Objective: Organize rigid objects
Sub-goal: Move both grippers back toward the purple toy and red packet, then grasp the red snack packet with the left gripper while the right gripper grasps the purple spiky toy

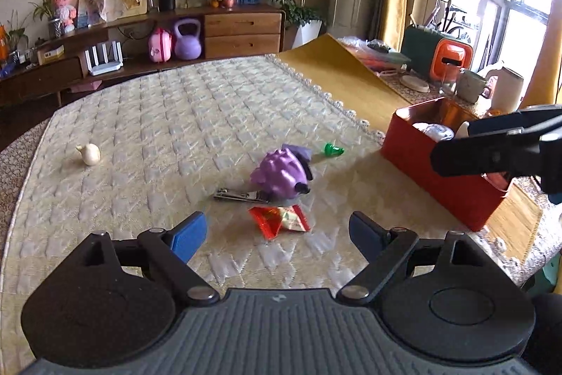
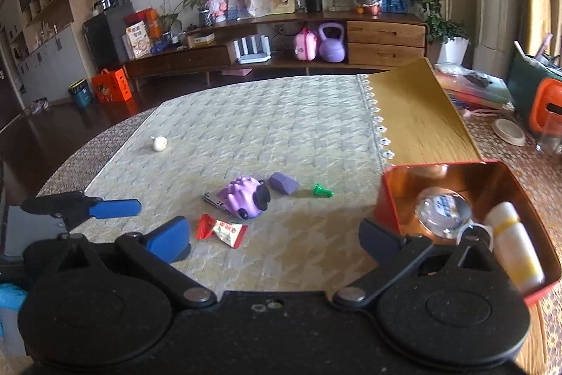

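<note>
**Both grippers wide over the quilted table, red tin half filled**

From the left wrist camera: the left gripper (image 1: 277, 232) stands wide, blue pads spread, nothing between them. Just ahead lies a red and white snack packet (image 1: 281, 218), crumpled at one end. Beyond it sits a purple ridged toy (image 1: 281, 176) with dark wheels, tipped on its side, and a silver nail clipper (image 1: 239, 195) lies touching its near edge. Behind the toy there is a purple block (image 1: 298, 152), then a small green piece (image 1: 333, 150) just beside it. Well apart at far left, a cream-coloured garlic bulb (image 1: 89, 153) rests alone on the quilted cloth (image 1: 175, 115). At right stands the red tin (image 1: 439, 185), open at the top with a coppery lining; something white and rounded shows inside, partly hidden by the right gripper (image 1: 491, 150), which reaches in from the right edge over the tin.

From the right wrist camera: the right gripper's own pads are spread wide too, with nothing gripped. Its right finger (image 2: 379, 241) sits at the tin's near corner. Now the tin's contents are plain: a clear domed thing with blue print (image 2: 439, 209), and a white tube with yellow bands (image 2: 513, 241) lying along the right wall. The toy, clipper, block, green piece and packet are clustered on the cloth left of the tin, the garlic far off. One blue finger (image 2: 116, 208) of the left gripper pokes in at left.
</note>
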The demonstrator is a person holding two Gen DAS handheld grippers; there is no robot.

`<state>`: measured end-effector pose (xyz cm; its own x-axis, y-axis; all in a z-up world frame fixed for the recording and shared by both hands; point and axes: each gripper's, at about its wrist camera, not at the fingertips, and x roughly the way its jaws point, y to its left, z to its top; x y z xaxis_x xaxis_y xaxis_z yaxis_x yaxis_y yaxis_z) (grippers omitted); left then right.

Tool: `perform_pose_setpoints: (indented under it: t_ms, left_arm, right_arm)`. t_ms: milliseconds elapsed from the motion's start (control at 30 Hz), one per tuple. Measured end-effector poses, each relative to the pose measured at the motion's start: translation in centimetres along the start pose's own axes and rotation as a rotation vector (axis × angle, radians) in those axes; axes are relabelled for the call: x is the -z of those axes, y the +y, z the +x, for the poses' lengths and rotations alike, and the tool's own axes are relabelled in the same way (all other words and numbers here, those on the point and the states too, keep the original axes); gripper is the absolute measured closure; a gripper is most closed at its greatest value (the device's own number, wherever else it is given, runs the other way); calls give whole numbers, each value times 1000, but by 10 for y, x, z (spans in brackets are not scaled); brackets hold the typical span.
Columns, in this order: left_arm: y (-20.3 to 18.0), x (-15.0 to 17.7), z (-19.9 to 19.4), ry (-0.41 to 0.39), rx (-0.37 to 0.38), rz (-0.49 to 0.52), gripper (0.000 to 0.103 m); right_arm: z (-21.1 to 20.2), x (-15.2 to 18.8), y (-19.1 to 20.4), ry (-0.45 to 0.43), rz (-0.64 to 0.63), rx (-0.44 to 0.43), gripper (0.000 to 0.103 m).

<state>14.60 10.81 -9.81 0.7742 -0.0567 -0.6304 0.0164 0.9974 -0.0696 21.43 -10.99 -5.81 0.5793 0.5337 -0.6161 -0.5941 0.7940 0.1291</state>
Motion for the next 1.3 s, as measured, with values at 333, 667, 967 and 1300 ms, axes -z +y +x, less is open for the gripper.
perform_pose_setpoints:
  t_ms: [333,667,967,1300]
  left_arm:
    - [15,5,40,43,33,18,15]
    - [26,0,66,56,105,100,15]
    - [29,-2,77,42,137,160,34]
    - [25,0,83,60,214,199,46]
  right_arm:
    - [44,-11,3,70,-26,-34,3]
    - [82,-20,17,117,-81,-67,7]
    - [117,-26,16,177,-66,-100,20]
    - [145,-31,13,227,-47,-121,23]
